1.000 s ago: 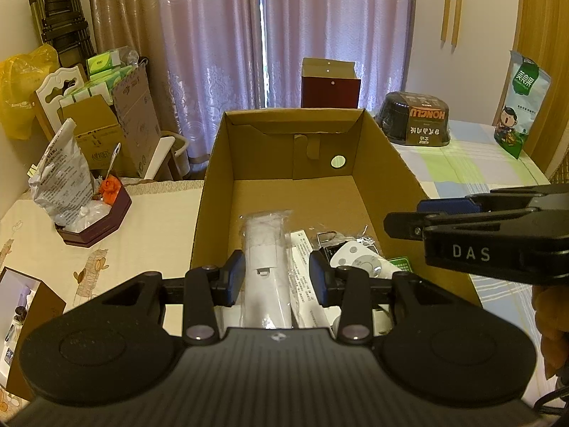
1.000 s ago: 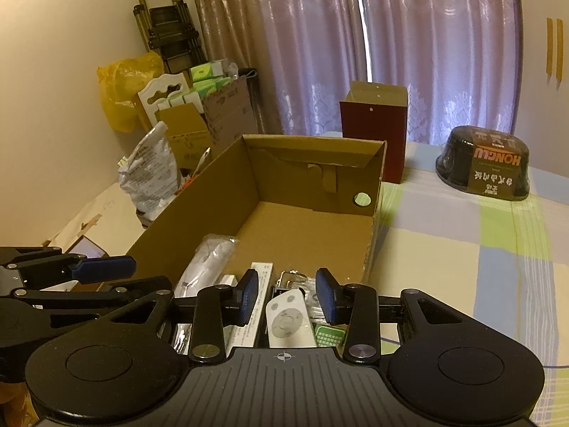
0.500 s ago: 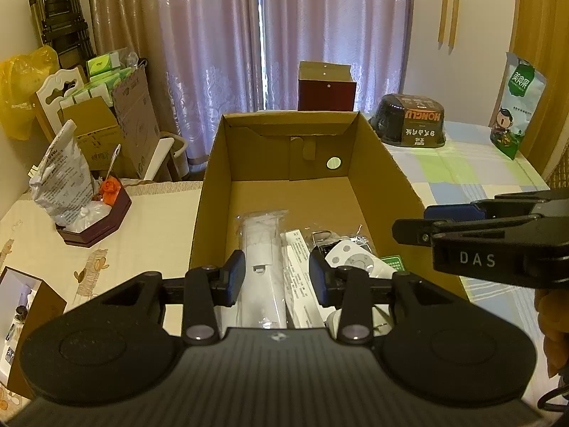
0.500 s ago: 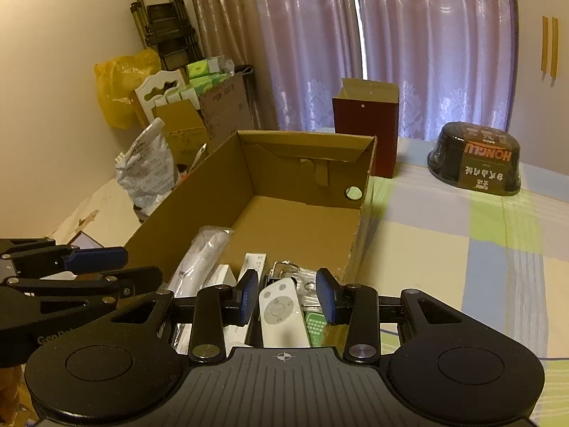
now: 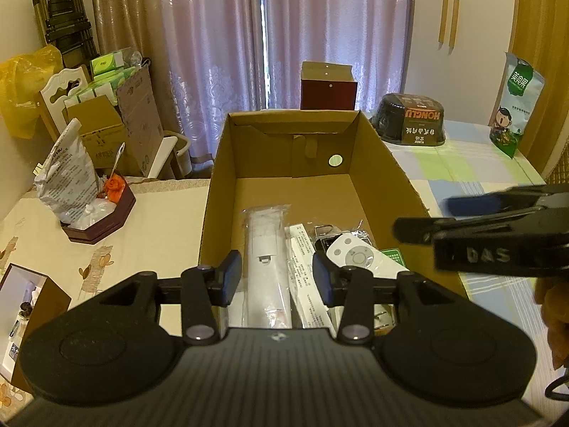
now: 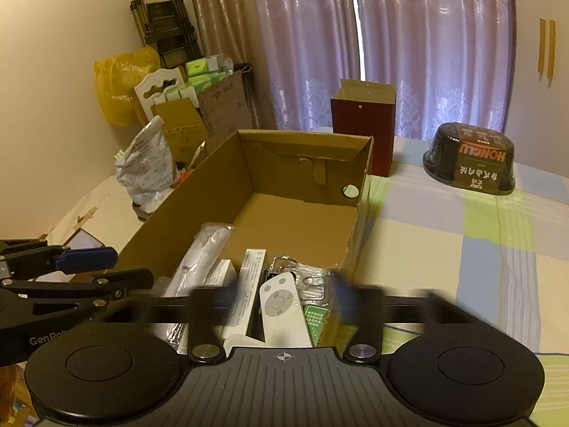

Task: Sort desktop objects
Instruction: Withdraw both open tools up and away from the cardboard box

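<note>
The cardboard box [image 5: 313,163] sits open-topped on the table, straddling the cream cloth on its left side and the checked cloth [image 6: 462,242] on its right. It serves as the collection bin for the sorting task. Its far half is bare; every item so far lies in the near half, which is probably the easiest zone to reach from where the person stands.

Contents, left to right in the left wrist view: a long white item sealed in a clear bag [image 5: 266,259], a narrow printed white box [image 5: 302,270] just beside it, a white remote control [image 5: 359,258] with a round button pad, and a green-printed card [image 5: 394,256] against the right wall. A metal clip [image 6: 284,261] and crinkled clear wrap lie behind the remote. The long items lie parallel to the box walls, which keeps them flat and packed close.

The left gripper [image 5: 275,277] hovers above the near end of the box with its fingers apart and nothing between them. The bagged item lies in line with the gap, below it.

The right gripper [image 6: 284,297] is also spread and empty, poised over the remote. Its fingers are motion-blurred, so the exact opening is uncertain.

Other things stand well apart from the box: a dark red carton [image 6: 362,128] behind its far right corner, a black bowl [image 5: 412,122] with a printed label, and a green snack bag [image 5: 515,106]. In all likelihood these are still to be sorted.
</note>
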Demonstrator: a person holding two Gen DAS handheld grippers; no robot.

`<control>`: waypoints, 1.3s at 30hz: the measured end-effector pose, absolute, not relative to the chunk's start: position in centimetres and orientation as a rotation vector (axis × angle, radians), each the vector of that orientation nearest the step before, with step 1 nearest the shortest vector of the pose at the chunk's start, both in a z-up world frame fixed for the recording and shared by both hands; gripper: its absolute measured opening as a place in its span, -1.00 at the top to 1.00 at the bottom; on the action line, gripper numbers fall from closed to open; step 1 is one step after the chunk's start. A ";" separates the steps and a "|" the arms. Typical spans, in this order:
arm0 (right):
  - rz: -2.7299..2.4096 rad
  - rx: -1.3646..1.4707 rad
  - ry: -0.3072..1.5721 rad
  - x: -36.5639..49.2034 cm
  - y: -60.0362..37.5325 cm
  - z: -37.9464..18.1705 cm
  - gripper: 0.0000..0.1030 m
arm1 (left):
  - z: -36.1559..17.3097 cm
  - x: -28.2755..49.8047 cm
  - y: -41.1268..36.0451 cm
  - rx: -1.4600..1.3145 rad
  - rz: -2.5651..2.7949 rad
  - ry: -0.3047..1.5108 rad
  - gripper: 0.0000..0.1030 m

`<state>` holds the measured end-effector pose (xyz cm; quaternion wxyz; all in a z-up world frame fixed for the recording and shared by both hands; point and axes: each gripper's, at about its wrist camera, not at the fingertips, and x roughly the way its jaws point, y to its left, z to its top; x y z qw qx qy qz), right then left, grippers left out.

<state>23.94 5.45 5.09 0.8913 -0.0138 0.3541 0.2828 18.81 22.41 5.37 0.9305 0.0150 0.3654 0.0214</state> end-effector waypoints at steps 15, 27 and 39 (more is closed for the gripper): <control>0.574 -0.035 0.729 21.4 3.6 7.1 -0.78 | 7.3 15.9 22.1 0.026 0.092 0.699 -0.92; 0.574 -0.038 0.743 17.2 3.3 9.0 -0.78 | 9.1 11.6 22.5 -0.025 0.147 0.678 -0.98; 0.570 -0.036 0.741 12.8 2.6 11.4 -0.78 | 10.9 5.9 21.9 -0.051 0.170 0.593 -0.97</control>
